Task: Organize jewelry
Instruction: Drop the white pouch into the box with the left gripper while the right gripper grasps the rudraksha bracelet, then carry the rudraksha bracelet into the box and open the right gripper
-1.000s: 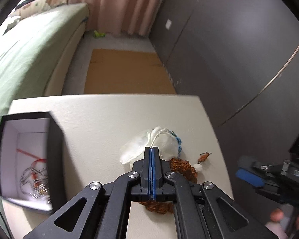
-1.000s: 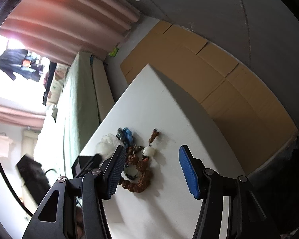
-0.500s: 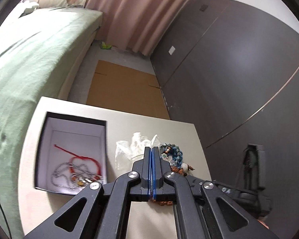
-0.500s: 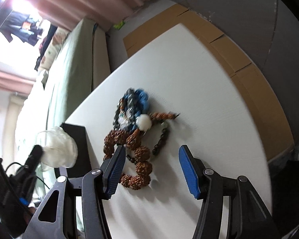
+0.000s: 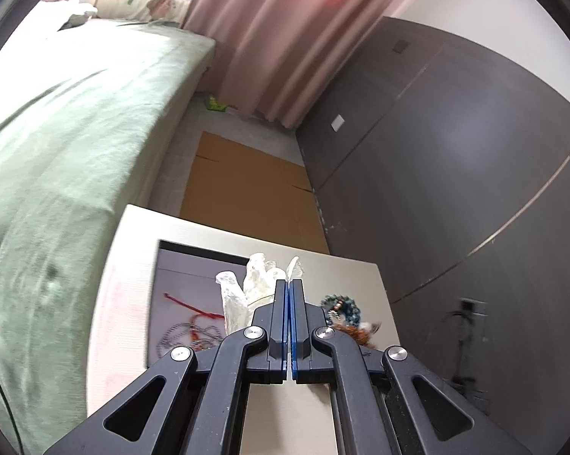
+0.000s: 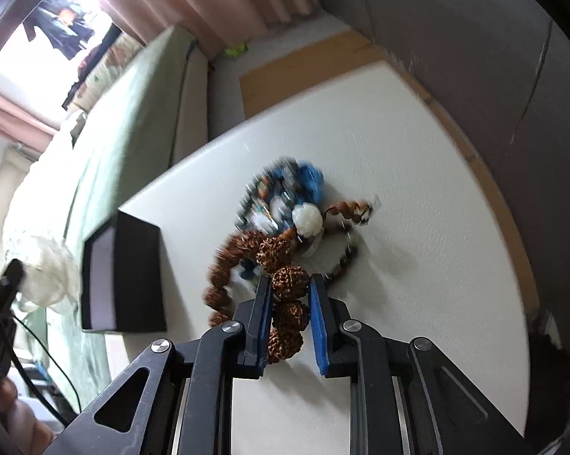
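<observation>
The left gripper [image 5: 288, 292] has its blue-padded fingers [image 5: 281, 314] pressed together on a crumpled clear plastic bag [image 5: 247, 292], which it holds in the air above the black jewelry box [image 5: 194, 250]. The box stands open by the left edge of the white table [image 5: 133, 235]; on its pale lining lie a red cord [image 5: 194, 309] and a silver chain [image 5: 178, 335]. In the right wrist view the same bag [image 6: 48, 265] hangs past the left edge of the table [image 6: 418, 151], beside the box [image 6: 133, 276]. The right gripper [image 6: 290, 284] is down at the table near its middle, its fingers [image 6: 317, 311] closed around a large brown bead of the knobbly brown bead bracelet [image 6: 285, 280], which curls leftward on the tabletop. Just beyond it, touching in a blurred heap, lie a blue bead bracelet [image 6: 304, 182] and a white round bead [image 6: 307, 220]. Farther off are a green bed [image 5: 57, 151], pink curtains [image 5: 285, 38] and flat cardboard [image 5: 243, 189] on the floor.
</observation>
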A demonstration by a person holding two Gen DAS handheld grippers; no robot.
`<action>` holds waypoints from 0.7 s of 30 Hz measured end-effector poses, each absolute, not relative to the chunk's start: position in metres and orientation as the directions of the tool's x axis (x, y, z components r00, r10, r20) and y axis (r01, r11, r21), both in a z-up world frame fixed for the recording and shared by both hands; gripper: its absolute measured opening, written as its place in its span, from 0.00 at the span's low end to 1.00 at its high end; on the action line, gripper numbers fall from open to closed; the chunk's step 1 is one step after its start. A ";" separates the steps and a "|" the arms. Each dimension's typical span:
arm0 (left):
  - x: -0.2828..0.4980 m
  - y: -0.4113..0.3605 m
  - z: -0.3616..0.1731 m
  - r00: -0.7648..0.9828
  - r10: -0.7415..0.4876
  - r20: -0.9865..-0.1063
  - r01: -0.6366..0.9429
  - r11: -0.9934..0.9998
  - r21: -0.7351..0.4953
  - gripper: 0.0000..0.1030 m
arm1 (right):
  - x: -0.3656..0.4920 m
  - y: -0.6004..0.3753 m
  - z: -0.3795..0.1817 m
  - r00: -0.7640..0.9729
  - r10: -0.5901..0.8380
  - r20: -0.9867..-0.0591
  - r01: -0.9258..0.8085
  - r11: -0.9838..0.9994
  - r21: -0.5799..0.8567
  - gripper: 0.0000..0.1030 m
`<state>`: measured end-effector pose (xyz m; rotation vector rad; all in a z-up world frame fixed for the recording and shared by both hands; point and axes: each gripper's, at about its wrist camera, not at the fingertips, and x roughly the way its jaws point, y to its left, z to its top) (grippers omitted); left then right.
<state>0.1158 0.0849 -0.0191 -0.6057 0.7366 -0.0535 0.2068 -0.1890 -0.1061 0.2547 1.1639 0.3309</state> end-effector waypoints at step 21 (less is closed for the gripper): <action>0.109 0.129 -0.029 0.724 -0.237 -0.648 -0.269 0.768 -0.581 0.73 | 0.177 -0.143 -0.048 0.470 0.640 -0.608 -0.249 0.757 0.604 0.20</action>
